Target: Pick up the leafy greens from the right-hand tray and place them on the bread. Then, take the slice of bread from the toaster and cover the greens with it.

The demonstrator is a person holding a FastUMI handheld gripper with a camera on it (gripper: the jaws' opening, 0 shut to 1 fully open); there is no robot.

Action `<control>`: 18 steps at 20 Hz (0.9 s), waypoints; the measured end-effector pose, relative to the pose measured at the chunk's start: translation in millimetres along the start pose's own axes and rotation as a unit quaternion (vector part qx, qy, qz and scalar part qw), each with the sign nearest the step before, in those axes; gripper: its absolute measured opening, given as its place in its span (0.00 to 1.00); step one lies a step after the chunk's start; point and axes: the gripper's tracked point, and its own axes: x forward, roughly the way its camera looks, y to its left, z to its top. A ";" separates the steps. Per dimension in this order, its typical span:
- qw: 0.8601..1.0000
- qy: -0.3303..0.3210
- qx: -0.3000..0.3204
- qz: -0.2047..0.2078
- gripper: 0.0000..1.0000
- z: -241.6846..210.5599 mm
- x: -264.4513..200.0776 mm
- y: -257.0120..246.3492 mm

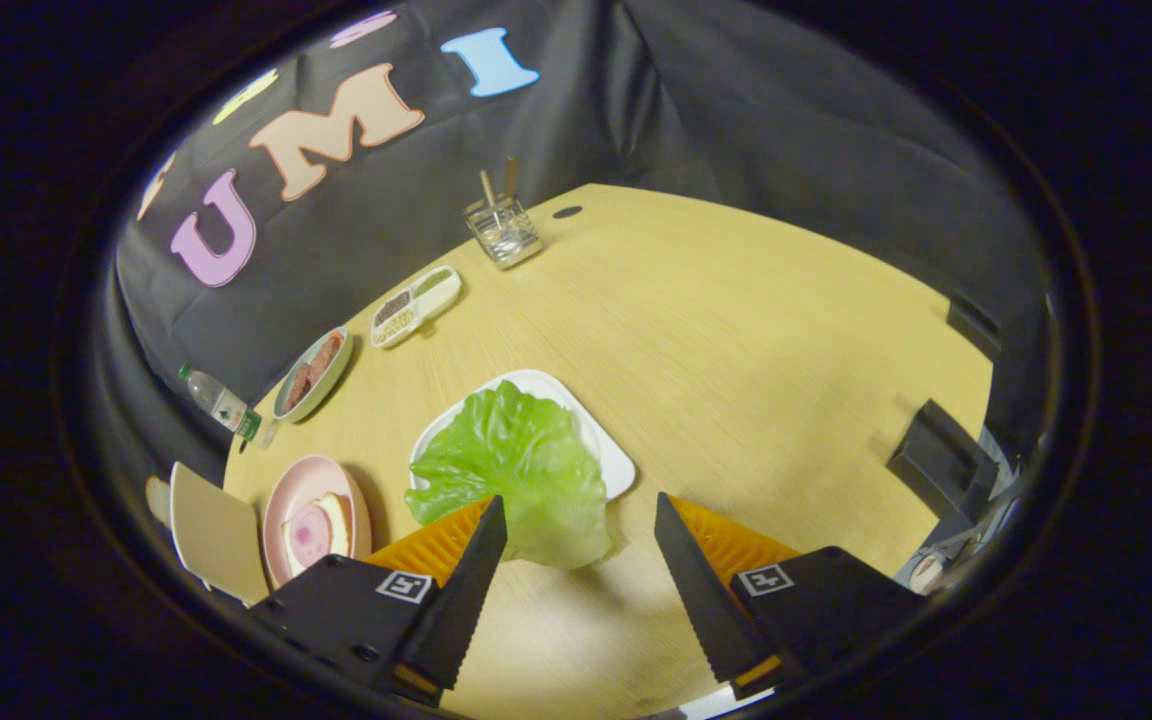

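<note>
A pale green lettuce leaf lies on a white tray on the wooden table, its near edge hanging over the tray's rim. My gripper is open and held above the table, its fingers spread. The left fingertip overlaps the leaf's near edge, while the right fingertip stands apart from the leaf. To the left, a pink plate carries a slice of bread topped with a round of ham. A beige toaster with a slice of bread showing behind it stands left of that plate.
Farther back on the left are a green dish with brown pieces, a plastic bottle, a divided white tray of toppings and a clear holder with sticks. Dark blocks sit at the table's right edge.
</note>
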 end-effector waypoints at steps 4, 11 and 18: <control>1.000 0.008 0.015 0.004 0.78 -0.7 6.8 2.2; 0.999 0.033 0.036 0.006 0.33 -5.6 9.9 12.0; 0.998 0.028 0.048 -0.009 0.11 -1.0 4.5 11.1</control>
